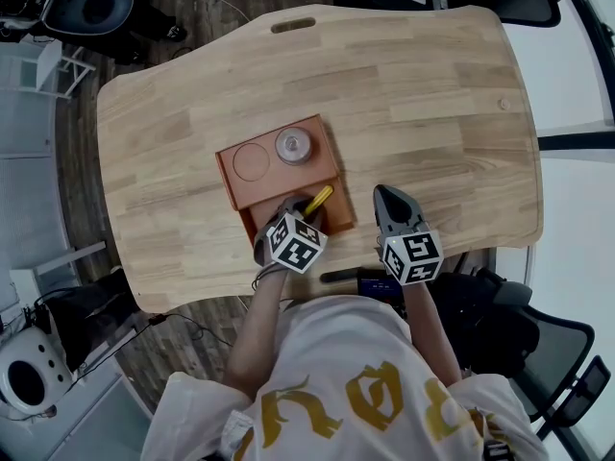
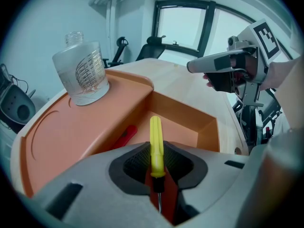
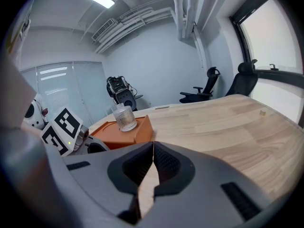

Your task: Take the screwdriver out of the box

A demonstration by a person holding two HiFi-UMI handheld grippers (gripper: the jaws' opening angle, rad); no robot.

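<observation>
An orange box [image 1: 231, 176] sits on the wooden table, its open compartment nearest me. The screwdriver [image 2: 156, 141] has a yellow handle and a thin metal shaft. My left gripper [image 2: 156, 152] is shut on the lower end of that handle, above the compartment, with the handle pointing away over the box. In the head view the handle [image 1: 320, 199] sticks out past the left gripper [image 1: 293, 206]. My right gripper [image 1: 389, 196] rests to the right of the box, shut with nothing in it [image 3: 153, 148].
A glass bottle [image 1: 294, 146] stands on the box's raised lid part [image 2: 57, 127]. A red tool [image 2: 126, 136] lies in the compartment. The wooden table [image 1: 432, 113] stretches far and right. Office chairs [image 3: 209, 82] stand beyond it.
</observation>
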